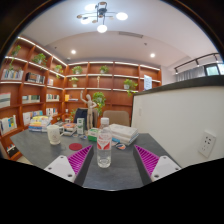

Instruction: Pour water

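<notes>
The fingers (104,163) are held open, with a clear bottle (104,147) standing between them on the tabletop (40,148)

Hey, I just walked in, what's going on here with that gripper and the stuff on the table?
A person's handheld gripper is held level over a grey table, fingers open. A clear plastic water bottle stands upright on the table between the fingers, with a gap at either side, so nothing is gripped yet. Beyond it a few cups and small containers sit on the table, with lit wooden bookshelves behind. No water is being poured at this moment.
</notes>
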`<state>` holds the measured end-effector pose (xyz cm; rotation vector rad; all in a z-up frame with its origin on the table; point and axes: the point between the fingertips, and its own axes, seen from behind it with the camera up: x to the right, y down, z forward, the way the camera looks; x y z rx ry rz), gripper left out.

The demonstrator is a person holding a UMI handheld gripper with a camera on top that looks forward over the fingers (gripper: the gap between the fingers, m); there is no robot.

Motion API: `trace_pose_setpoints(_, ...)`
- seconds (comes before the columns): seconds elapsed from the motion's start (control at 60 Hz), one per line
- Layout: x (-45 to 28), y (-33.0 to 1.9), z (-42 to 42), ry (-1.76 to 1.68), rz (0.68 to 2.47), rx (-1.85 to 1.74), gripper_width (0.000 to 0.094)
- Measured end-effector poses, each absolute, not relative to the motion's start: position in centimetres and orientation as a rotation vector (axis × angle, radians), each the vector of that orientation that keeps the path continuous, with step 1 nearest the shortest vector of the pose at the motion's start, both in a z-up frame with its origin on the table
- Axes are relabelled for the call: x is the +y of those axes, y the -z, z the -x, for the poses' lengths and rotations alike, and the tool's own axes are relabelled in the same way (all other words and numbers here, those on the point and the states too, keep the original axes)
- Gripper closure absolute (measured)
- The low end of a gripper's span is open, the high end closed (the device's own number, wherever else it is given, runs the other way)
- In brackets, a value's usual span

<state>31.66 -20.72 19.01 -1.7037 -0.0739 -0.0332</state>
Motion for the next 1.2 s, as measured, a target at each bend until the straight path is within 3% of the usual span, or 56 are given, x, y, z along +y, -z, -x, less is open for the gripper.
trace_pose_setpoints(0.117, -18.8, -18.4, -31.7, 0.041, 1.699, -0.058, 0.0093)
trace_pose_setpoints(0.183, -17.0, -13.9, -29.5, 0.014, 1.692, -0.049, 0.0088)
trace_pose_setpoints(0.317, -11.3, -10.4, -27.0, -0.003, 1.704, -0.078, 0.0088)
trace_pose_setpoints(0.6, -3.4, -10.7, -27.0, 0.013, 1.668, -0.056, 0.0099)
trace_pose_setpoints(0.683, -2.0, -10.8, -26.9, -0.012, 1.669, -0.031, 0.0154)
trace_pose_setpoints(0.783, -0.9, -10.9, -27.4, -0.029, 1.665, 0.013, 0.0365)
trace_pose_setpoints(0.9, -0.9, -10.9, -27.5, -0.028, 1.674, -0.010, 0.0487)
trace_pose_setpoints(0.933, -1.1, -10.9, -27.8, -0.016, 1.675, 0.001, 0.0485)
trace_pose_setpoints(0.95, -1.1, -10.9, -27.9, -0.006, 1.677, 0.002, 0.0550)
trace_pose_setpoints(1.2, -0.5, -10.8, -27.6, 0.181, 1.689, -0.022, 0.0579)
